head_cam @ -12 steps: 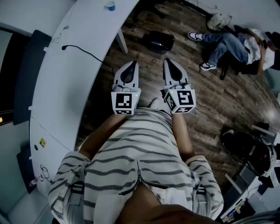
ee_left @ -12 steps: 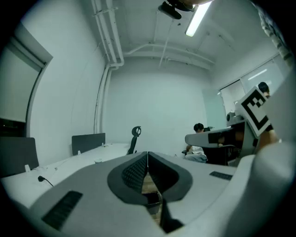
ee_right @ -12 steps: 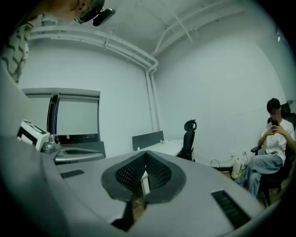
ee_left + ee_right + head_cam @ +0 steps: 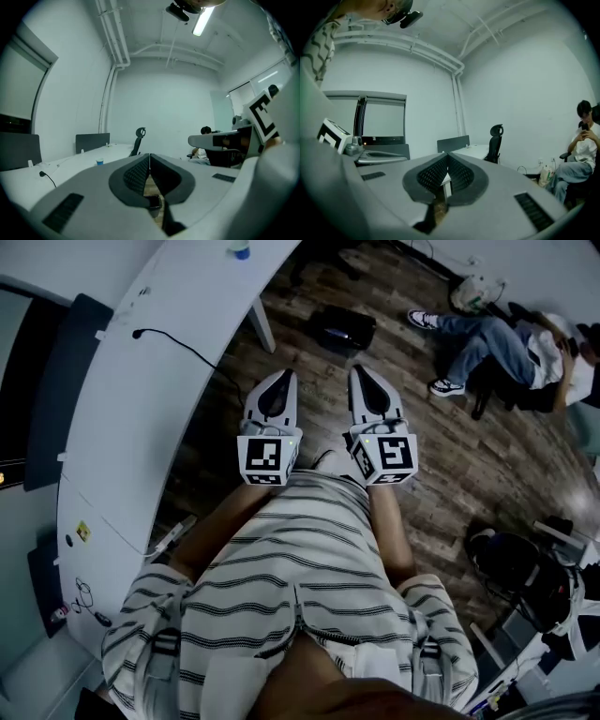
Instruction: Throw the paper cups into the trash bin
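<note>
The left gripper (image 4: pixel 283 377) and the right gripper (image 4: pixel 362 371) are held side by side, level, just off the long edge of the white table (image 4: pixel 141 399). In the left gripper view the jaws are seen pressed together, with nothing between them. The right gripper's jaws are likewise seen closed up in its own view, and only floor and a table leg show through the slit behind them.

A paper cup (image 4: pixel 237 248) with a blue band is spotted at the far end of the table, standing upright near its edge. It is well apart from both grippers, ahead of them and to the left. In the left gripper view the cup (image 4: pixel 99 162) is picked out small on the tabletop, left of the closed jaws.

A black cable (image 4: pixel 183 350) is laid across the table between the cup and the grippers. Beyond the table's leg a dark box-shaped thing (image 4: pixel 343 330) is seen on the wooden floor; whether it is the bin cannot be told. Farther from the table, a seated person (image 4: pixel 506 338) is seen.
</note>
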